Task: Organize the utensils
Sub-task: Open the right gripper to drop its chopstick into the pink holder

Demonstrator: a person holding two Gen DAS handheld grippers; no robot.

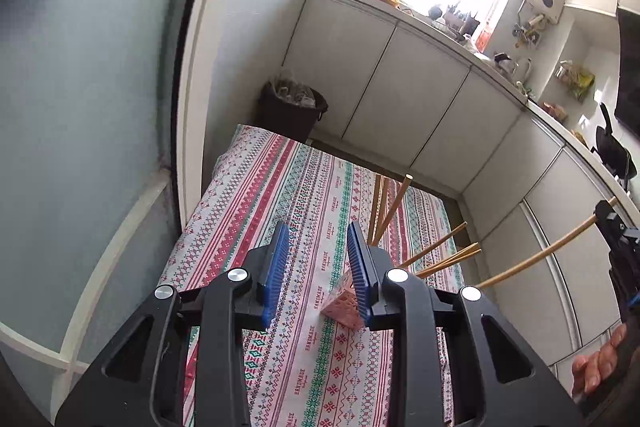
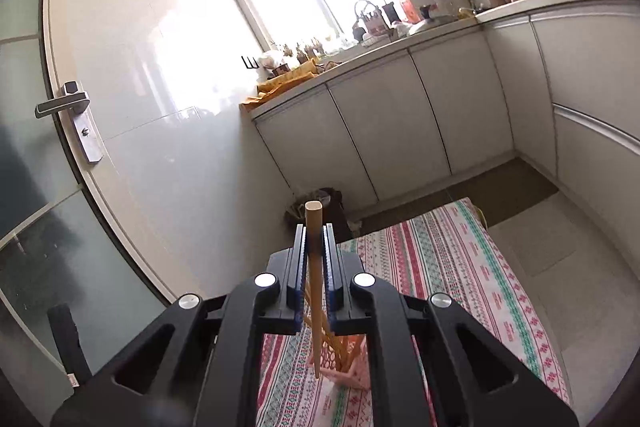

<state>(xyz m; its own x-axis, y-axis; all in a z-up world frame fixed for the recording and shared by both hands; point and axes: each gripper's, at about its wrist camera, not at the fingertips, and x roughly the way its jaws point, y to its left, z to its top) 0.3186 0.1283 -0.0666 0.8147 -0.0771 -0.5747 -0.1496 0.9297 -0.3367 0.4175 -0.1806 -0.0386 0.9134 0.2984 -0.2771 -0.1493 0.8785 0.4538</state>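
A pink perforated utensil holder [image 1: 344,309] stands on the striped tablecloth [image 1: 304,219], partly hidden behind my left gripper's right finger. Several wooden chopsticks [image 1: 390,211] stick out of it. My left gripper [image 1: 318,259] is open and empty above the cloth, just left of the holder. My right gripper [image 2: 316,247] is shut on one wooden chopstick [image 2: 314,291], held nearly upright with its lower tip over the pink holder [image 2: 352,367]. That gripper [image 1: 616,227] and its chopstick [image 1: 536,257] also show at the right edge of the left wrist view.
White cabinets [image 1: 400,87] under a cluttered counter run along the back and right. A dark waste bin [image 1: 292,107] stands beyond the table's far edge. A glass door with a metal handle [image 2: 64,107] is at the left.
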